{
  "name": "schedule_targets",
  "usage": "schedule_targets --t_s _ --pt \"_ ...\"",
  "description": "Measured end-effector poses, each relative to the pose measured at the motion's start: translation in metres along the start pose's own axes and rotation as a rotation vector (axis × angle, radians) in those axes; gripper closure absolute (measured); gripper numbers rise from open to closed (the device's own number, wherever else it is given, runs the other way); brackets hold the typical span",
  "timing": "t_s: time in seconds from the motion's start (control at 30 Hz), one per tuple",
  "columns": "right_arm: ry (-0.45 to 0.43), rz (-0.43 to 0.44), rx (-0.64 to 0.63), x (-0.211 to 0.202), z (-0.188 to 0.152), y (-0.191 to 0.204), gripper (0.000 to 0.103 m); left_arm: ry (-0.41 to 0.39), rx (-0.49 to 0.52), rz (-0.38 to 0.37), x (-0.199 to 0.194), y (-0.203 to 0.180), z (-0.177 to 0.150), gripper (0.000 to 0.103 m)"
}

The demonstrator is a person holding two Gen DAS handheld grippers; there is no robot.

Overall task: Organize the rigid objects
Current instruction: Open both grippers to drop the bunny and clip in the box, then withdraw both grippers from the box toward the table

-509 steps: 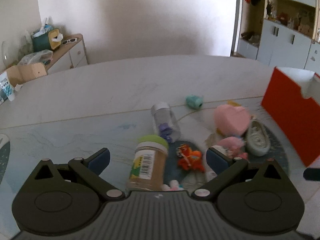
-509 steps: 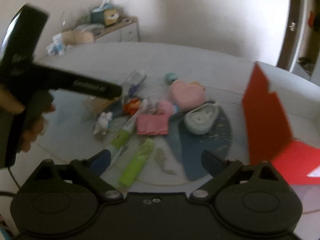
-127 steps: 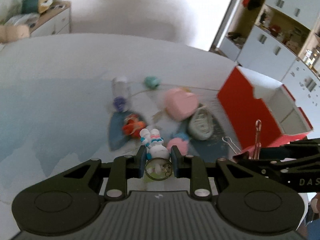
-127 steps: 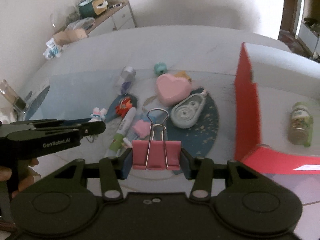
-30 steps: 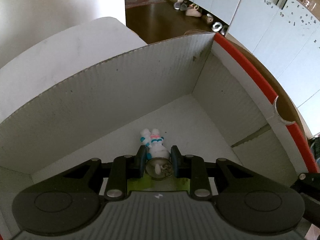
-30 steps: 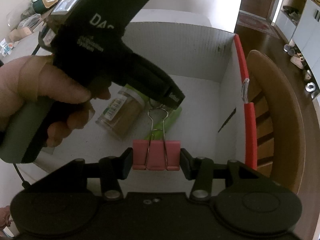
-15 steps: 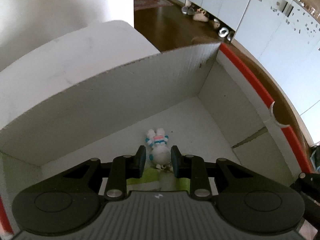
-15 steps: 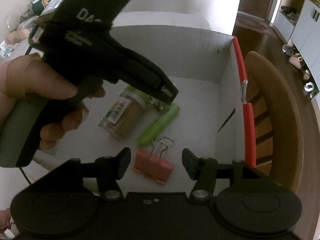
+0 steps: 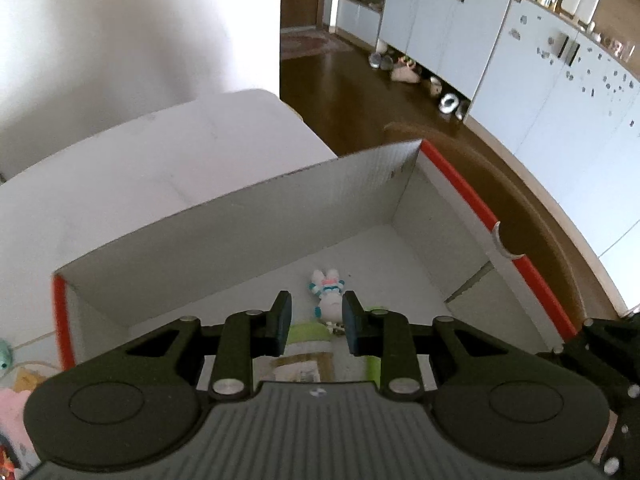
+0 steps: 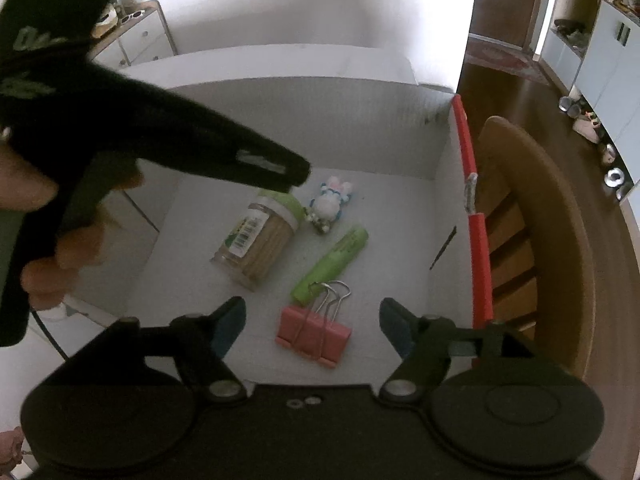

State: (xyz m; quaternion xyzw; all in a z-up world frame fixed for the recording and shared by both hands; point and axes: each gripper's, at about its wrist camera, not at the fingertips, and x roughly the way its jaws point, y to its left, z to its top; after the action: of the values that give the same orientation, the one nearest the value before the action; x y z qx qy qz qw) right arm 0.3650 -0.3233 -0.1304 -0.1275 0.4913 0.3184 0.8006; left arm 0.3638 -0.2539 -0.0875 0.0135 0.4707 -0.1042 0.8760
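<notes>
Both grippers hover over the white box (image 10: pixel 436 168), holding nothing: the left gripper (image 9: pixel 313 322) narrowly parted just above the bunny figure (image 9: pixel 329 298), the right gripper (image 10: pixel 312 326) spread wide with the pink binder clip (image 10: pixel 314 334) lying between its fingertips

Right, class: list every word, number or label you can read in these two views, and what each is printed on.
"DA": pale letters, cut off and blurred, on the body of the left gripper.
White print near that gripper's tip: too blurred to read.
Jar label: a barcode shows, but its print is too small to read.
Nothing else is legible.
</notes>
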Motion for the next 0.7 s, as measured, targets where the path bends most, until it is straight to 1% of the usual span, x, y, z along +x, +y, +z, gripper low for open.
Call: schedule_targets --t_s 0.07,0.13,0.17,0.2,0.23,0.27,0.3,0.47,0.63,0.7 --pt "-0.009 0.000 0.001 -0.004 -0.002 0.000 0.029 -0.014 -0.003 -0.002 -0.008 0.001 -0.003 0.076" --pt "-0.018 0.001 0.001 -0.009 -0.003 0.001 0.027 -0.032 0.000 0.005 -0.018 0.001 -0.007 0.072" --pt "-0.023 0.000 0.001 -0.011 -0.003 0.000 0.026 -0.045 0.002 0.007 -0.024 0.002 -0.010 0.061" --pt "-0.029 -0.001 0.002 -0.012 -0.003 0.000 0.025 -0.056 0.002 0.007 -0.025 0.001 -0.005 0.043" --pt "-0.033 0.000 0.002 -0.014 -0.003 0.000 0.025 -0.074 0.002 0.008 -0.030 0.002 -0.007 0.036" --pt "-0.038 0.001 0.001 -0.016 -0.004 0.001 0.025 -0.096 0.003 0.013 -0.036 0.003 -0.009 0.033" --pt "-0.044 0.001 0.000 -0.019 -0.004 0.002 0.025 -0.110 0.003 0.018 -0.042 0.004 -0.011 0.033" --pt "-0.068 0.010 0.001 -0.031 -0.003 0.005 0.022 -0.128 -0.026 0.005 -0.061 0.013 -0.020 0.033" --pt "-0.105 0.020 0.002 -0.045 -0.003 0.013 0.014 -0.156 -0.052 0.004 -0.081 0.022 -0.032 0.032" --pt "-0.122 0.023 0.000 -0.051 -0.003 0.018 0.009 -0.169 -0.060 0.000 -0.090 0.028 -0.038 0.028"
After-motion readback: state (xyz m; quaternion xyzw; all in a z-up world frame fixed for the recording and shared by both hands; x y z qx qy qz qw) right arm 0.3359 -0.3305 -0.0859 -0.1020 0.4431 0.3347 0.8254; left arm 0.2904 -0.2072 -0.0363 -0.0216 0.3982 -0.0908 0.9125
